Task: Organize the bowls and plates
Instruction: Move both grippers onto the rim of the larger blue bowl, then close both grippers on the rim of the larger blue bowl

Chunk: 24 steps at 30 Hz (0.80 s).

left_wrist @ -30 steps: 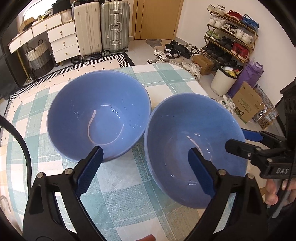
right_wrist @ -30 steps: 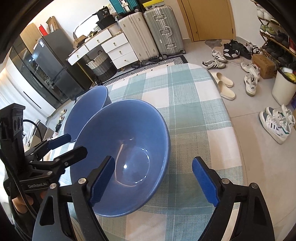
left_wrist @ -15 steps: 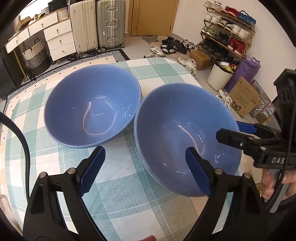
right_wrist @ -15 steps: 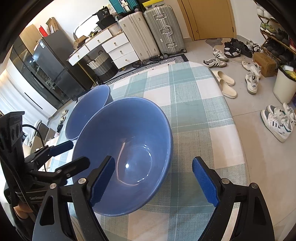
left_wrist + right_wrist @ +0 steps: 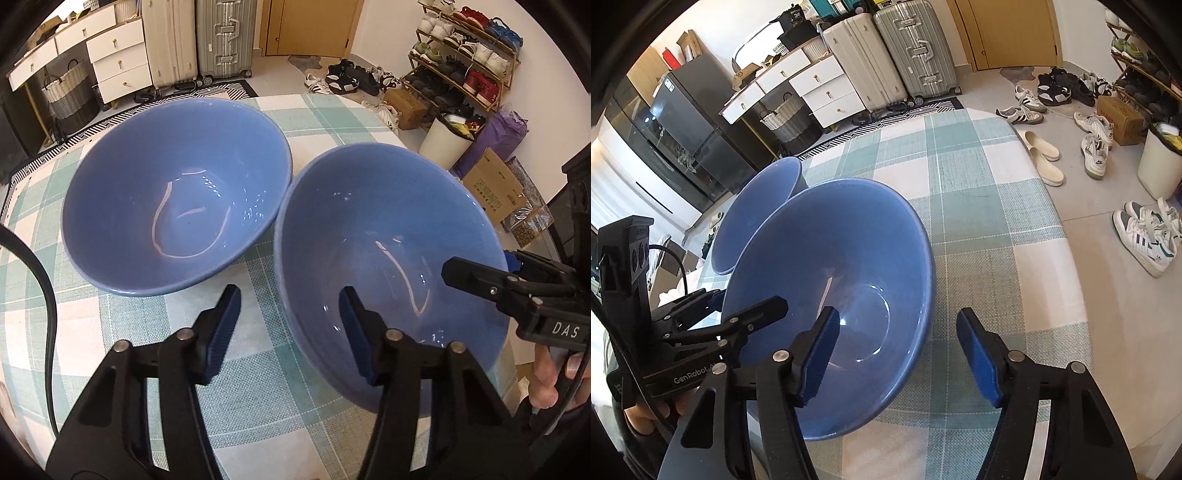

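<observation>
Two blue bowls stand side by side on a checked tablecloth. My left gripper straddles the left rim of the nearer bowl, one finger inside and one outside over the cloth. Its jaws are closing and the pads stand clear of the wall. My right gripper straddles the opposite rim of that same bowl, also closing without touching it. The right gripper shows in the left wrist view, the left gripper in the right wrist view. The other bowl sits just beyond, rims almost touching.
The table's rounded edge falls to a tiled floor strewn with shoes. A white bin, a cardboard box and a shoe rack stand to the right. Suitcases and white drawers line the far wall.
Both grippers' jaws have narrowed around the nearer bowl's rims. The left gripper has sunk toward the bowl. Neither bowl has moved.
</observation>
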Motion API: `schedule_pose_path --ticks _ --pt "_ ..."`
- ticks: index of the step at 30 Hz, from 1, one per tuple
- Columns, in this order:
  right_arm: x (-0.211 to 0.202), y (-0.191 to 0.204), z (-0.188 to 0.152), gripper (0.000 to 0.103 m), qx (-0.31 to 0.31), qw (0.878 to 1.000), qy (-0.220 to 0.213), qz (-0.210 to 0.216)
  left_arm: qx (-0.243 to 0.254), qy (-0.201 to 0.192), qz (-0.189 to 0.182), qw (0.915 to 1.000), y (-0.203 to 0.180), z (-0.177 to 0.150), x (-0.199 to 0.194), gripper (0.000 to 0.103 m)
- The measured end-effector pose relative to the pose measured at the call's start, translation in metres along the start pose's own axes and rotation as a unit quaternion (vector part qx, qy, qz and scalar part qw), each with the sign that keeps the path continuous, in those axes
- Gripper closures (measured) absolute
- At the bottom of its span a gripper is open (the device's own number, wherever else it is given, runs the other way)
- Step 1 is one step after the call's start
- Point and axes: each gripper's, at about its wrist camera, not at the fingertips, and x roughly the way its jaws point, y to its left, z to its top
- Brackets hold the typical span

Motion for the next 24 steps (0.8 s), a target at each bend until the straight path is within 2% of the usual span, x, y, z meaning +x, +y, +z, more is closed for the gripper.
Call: schedule_pose_path --ticks 3,5,13,24 --pt "0.003 0.001 0.0 0.046 -0.004 1.0 0.007 0.002 0.003 0.003 -0.001 1.0 -0.002 0.002 0.006 0.062" --pt "0.005 0.003 -0.001 0.06 -0.009 1.0 0.009 -0.001 0.006 0.006 -0.001 1.0 -0.004 0.004 0.01 0.066" --pt "0.011 0.001 -0.002 0.077 -0.016 1.0 0.011 -0.021 0.013 0.007 -0.01 0.9998 -0.012 0.009 0.022 0.087" --pt "0.01 0.002 -0.006 0.086 -0.022 0.999 0.001 -0.047 0.016 -0.003 -0.003 0.9999 -0.019 0.009 0.022 0.088"
